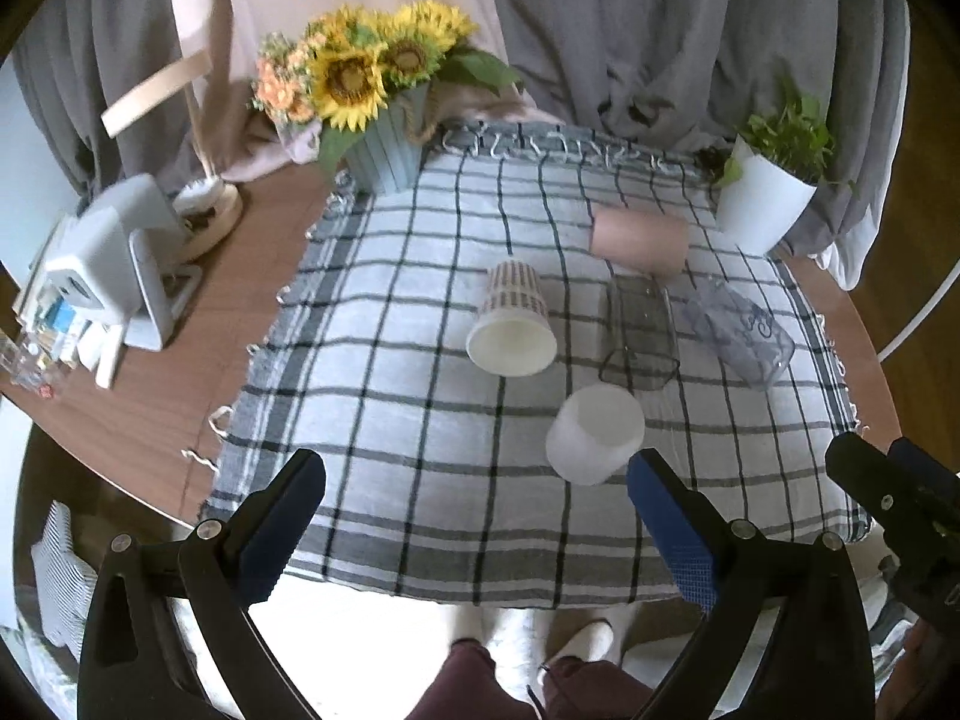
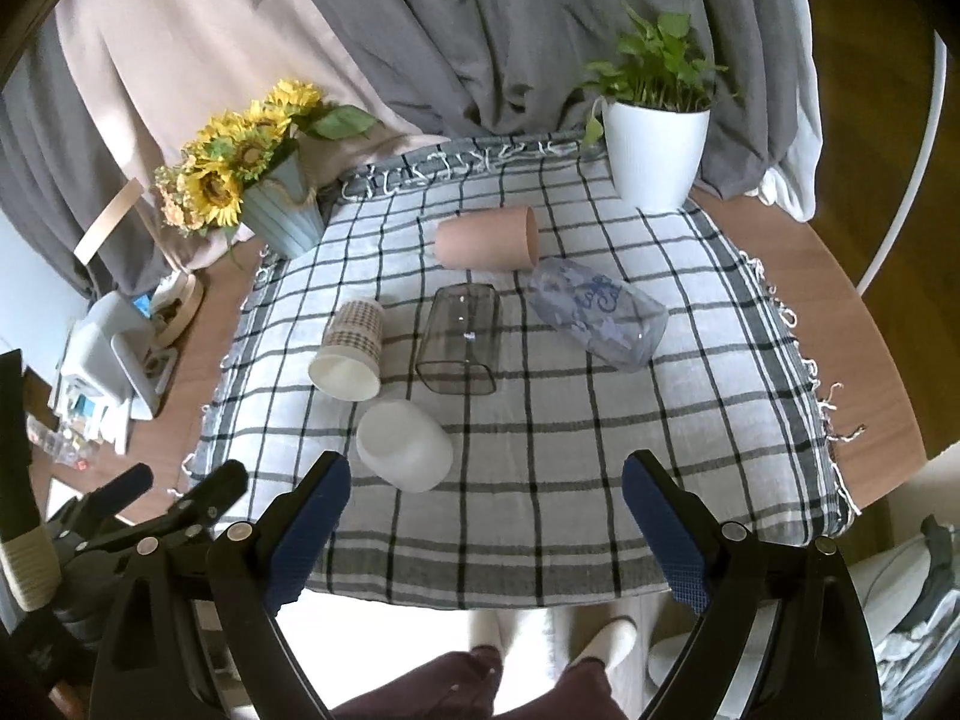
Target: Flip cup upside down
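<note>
Both tools, left and right, gaped wide, empty; five cups lay sideways, white cup nearest, sunflower pot behind.

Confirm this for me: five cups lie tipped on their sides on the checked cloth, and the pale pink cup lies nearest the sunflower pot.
One thing is wrong. The pale pink cup lies nearest the white pot with the green plant, not the ribbed blue sunflower pot. The right wrist view shows it. The rest holds: five cups lie tipped on the checked cloth.

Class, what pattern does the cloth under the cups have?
The tablecloth is white with dark checked lines; right wrist view shows it best.
</note>
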`<state>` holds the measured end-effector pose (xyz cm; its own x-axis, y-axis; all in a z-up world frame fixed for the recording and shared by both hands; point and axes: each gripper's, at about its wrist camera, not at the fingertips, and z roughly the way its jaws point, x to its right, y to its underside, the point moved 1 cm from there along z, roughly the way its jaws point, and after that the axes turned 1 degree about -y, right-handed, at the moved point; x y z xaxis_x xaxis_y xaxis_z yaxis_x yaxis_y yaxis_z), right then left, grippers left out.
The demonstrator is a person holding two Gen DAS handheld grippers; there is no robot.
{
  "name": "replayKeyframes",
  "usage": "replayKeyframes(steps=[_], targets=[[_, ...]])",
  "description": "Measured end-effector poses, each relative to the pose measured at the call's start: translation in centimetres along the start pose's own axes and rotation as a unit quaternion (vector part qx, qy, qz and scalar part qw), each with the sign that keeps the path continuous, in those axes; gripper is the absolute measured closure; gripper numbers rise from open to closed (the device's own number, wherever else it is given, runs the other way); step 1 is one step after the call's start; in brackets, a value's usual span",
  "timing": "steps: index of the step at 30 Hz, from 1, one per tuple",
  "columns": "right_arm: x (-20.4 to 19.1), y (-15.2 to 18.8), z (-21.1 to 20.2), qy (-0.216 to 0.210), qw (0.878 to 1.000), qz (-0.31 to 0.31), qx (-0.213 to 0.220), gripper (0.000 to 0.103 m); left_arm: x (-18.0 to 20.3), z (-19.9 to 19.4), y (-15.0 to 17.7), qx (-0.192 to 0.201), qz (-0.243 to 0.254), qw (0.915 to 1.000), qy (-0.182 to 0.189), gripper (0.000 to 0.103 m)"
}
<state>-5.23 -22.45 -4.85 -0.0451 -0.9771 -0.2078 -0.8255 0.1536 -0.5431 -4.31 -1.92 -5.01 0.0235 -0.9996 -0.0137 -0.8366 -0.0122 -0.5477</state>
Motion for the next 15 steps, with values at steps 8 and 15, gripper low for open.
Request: replayKeyframes(steps=[8,15], targets=[[-0.8,0.1,-0.9,0.003,1.000,-0.002,0.012,0.011,-0.2,-0.9,-0.5,0.017,0.009,0.9998,0.006,0.000],[-0.9,0.1,-1.1,0.004,1.000,-0.001,0.017,0.010,0.1,-1.0,-0.5,0.018,0.018,0.9996,0.010,0.000]])
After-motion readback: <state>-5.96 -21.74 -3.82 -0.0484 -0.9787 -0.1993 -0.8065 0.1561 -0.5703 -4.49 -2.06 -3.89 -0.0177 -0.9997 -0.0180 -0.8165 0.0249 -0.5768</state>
